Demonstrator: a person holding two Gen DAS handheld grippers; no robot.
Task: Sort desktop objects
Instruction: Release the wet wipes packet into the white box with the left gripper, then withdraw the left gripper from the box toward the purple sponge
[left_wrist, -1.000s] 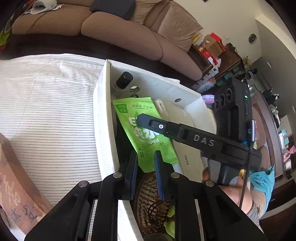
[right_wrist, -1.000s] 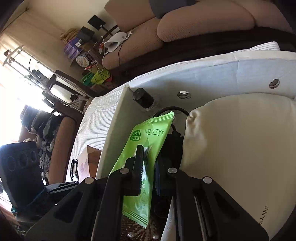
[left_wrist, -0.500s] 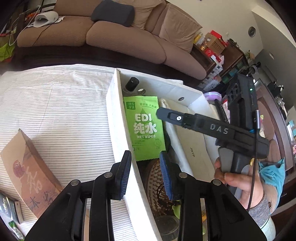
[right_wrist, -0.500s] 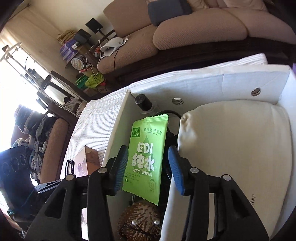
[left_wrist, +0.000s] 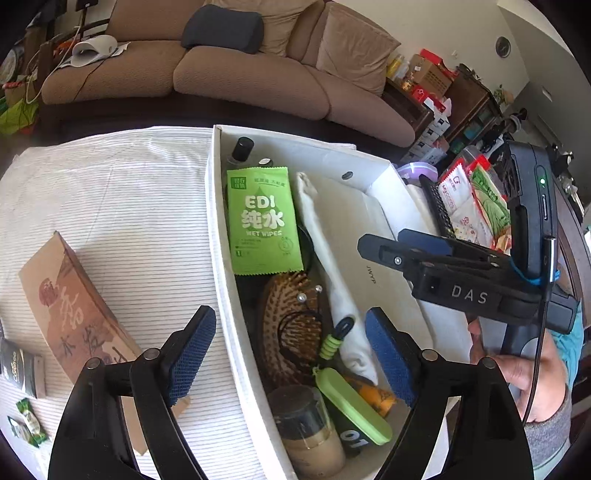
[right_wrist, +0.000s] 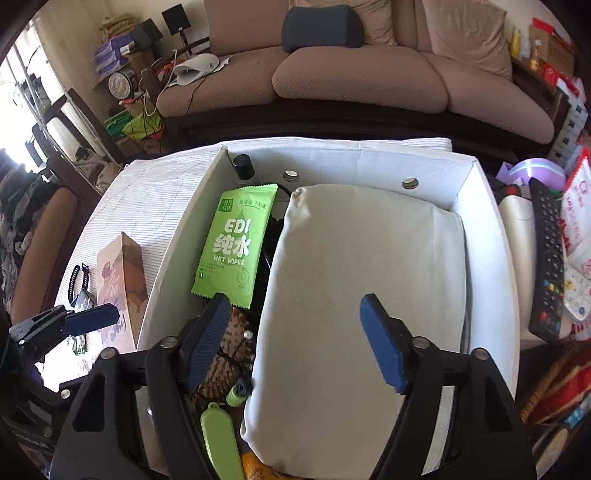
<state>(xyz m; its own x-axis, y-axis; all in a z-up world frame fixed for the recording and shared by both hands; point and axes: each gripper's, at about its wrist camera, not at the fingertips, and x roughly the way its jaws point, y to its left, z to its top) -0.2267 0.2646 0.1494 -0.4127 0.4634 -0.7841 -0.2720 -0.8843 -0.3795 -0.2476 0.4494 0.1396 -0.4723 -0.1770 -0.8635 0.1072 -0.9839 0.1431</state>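
Wet wipes pack (left_wrist: 261, 221) now loose in white box (left_wrist: 218, 236), lying on hairbrush (left_wrist: 291, 325) beside cream pouch (right_wrist: 365, 302). Right gripper (right_wrist: 299, 339) let go, jaws spread, backed off. Left gripper (left_wrist: 291, 354) also spread, empty. Placement done; brown carton (left_wrist: 77, 310) likely next.

The wet wipes packet (left_wrist: 262, 221) ahead of the left claw (left_wrist: 291, 354) was glossy green plastic film. The box (left_wrist: 218, 236) looked like matt white card, the pouch (right_wrist: 365, 295) under the right claw (right_wrist: 299, 339) soft cream cloth, the hairbrush (left_wrist: 291, 325) wooden, the claw pads (left_wrist: 190, 354) rough-textured blue.
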